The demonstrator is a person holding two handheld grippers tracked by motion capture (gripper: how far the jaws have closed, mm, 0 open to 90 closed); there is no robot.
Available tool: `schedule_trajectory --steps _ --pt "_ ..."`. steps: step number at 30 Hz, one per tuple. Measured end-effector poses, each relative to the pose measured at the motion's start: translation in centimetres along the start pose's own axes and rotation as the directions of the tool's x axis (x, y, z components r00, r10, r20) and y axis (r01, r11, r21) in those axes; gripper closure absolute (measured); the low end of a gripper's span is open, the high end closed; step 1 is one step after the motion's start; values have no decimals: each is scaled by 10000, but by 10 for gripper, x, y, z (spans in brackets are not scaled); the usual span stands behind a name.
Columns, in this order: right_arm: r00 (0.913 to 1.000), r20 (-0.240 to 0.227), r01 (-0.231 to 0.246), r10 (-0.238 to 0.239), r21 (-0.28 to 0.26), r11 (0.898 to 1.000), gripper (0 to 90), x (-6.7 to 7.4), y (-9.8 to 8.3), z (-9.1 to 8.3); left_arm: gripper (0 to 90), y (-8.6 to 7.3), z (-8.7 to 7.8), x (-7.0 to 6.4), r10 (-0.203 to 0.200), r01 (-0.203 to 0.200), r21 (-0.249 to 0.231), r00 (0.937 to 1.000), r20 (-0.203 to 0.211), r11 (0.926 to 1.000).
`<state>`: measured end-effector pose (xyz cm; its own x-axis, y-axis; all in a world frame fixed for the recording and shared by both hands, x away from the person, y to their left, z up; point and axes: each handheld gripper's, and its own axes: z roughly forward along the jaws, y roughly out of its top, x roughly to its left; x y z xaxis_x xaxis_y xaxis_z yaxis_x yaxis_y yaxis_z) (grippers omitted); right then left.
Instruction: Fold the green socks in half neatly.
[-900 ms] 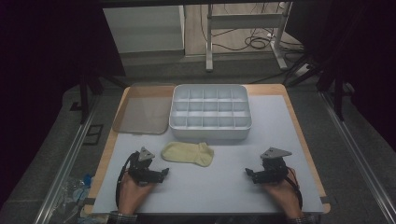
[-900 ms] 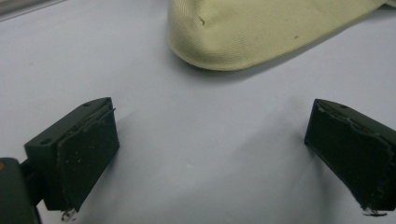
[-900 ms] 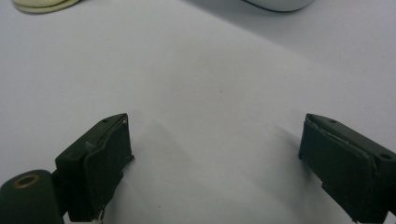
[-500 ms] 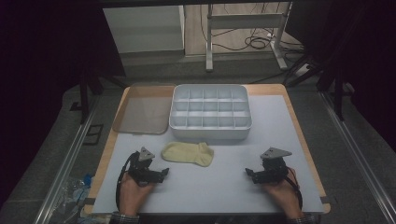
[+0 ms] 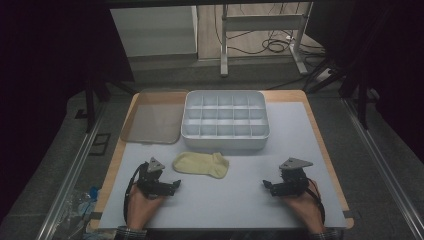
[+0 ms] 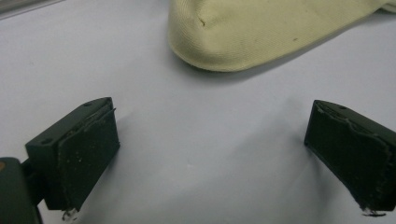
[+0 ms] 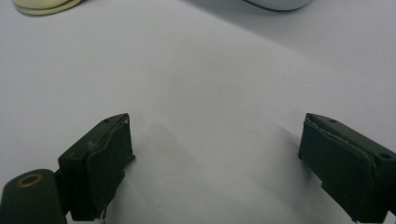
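Observation:
A pale yellow sock (image 5: pixel 201 164) lies flat on the white mat, just in front of the divided white tray (image 5: pixel 225 141). My left gripper (image 5: pixel 175 186) rests low on the mat, a little to the near left of the sock, jaws open and empty. In the left gripper view the sock (image 6: pixel 266 32) lies just beyond the gripper (image 6: pixel 210 154), with bare mat between the jaws. My right gripper (image 5: pixel 266 187) sits at the near right of the mat, open with nothing in it. The right gripper view shows its open gripper (image 7: pixel 215 163) over bare mat, the sock's edge (image 7: pixel 44 5) far off.
A clear flat lid (image 5: pixel 152 123) lies to the left of the tray, overhanging the table's left edge. The white mat (image 5: pixel 300 135) covers a wooden tabletop. The tray's rounded corner (image 7: pixel 278 3) shows at the top of the right gripper view. Dark floor and metal stands surround the table.

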<state>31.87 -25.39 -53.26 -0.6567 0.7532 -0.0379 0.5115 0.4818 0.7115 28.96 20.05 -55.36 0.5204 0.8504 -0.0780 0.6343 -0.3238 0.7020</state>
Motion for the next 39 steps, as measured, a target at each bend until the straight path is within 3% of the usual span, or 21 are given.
schedule_trajectory --steps 10,15,24,34,35,39 --pt "9995 229 -228 228 -1 9997 132 3 2 0 48 1 -2 3 -149 150 -53 9997 189 9999" --pt "9988 -142 -465 462 -198 9987 161 3 9 -3 72 8 -6 6 -59 61 -130 9998 192 9999" --pt "9992 -298 -259 249 -320 9992 187 12 26 1 134 23 -6 12 17 -9 -258 9994 338 9997" --pt "9973 -728 -54 16 -518 9986 327 21 49 13 294 43 -4 29 -17 35 -380 9988 481 9993" --pt "9963 -854 88 -129 -485 9988 369 24 54 17 358 45 -3 32 -25 47 -410 9986 534 9991" --pt "9931 -1151 182 -232 -445 9988 424 28 61 25 441 49 2 33 -41 72 -455 9977 681 9989"
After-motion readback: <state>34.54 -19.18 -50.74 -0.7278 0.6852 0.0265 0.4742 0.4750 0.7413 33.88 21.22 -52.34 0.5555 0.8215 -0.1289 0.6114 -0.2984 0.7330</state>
